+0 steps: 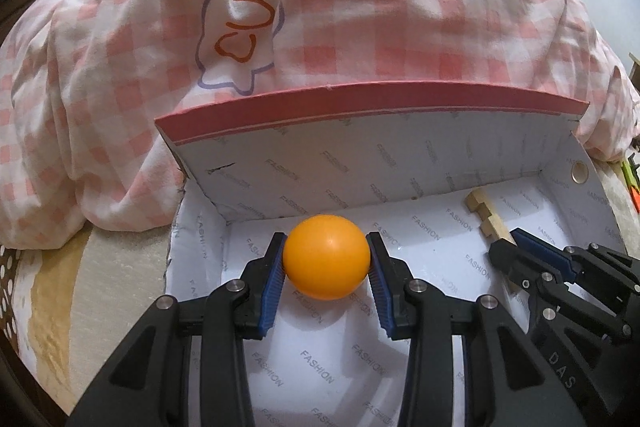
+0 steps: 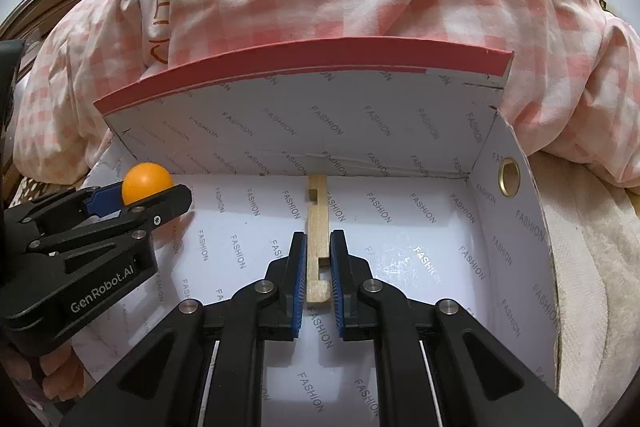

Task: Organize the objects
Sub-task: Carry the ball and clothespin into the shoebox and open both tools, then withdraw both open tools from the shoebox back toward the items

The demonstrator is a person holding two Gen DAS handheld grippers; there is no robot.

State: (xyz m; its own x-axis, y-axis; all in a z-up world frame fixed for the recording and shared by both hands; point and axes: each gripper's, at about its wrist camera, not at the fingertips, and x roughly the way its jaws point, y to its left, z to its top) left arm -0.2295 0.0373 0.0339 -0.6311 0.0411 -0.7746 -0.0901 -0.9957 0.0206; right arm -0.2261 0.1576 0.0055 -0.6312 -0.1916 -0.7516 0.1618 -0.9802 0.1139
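- Blue pads of the left gripper point(image 1: 326, 259) clamp an orange ball point(image 1: 326, 257) just above the box floor.
- Right gripper point(image 2: 319, 263) pinches a notched wooden stick point(image 2: 318, 227) narrowly, inside the box point(image 2: 516, 227).
- Behind the raised lid lies a pink checked quilt point(image 1: 380, 7).

1. The orange ball point(image 1: 326, 257) is smooth, round and glossy. It sits in the lower middle of the left wrist view, pinched on both sides above the box floor, and shows at the left edge of the right wrist view.
2. The wooden piece point(image 2: 318, 239) is a pale, notched strip. It lies lengthwise in the centre of the right wrist view, pointing toward the box's back wall.
3. The box point(image 2: 516, 227) is open, white inside with grey "FASHION" print, red-edged along its raised lid.
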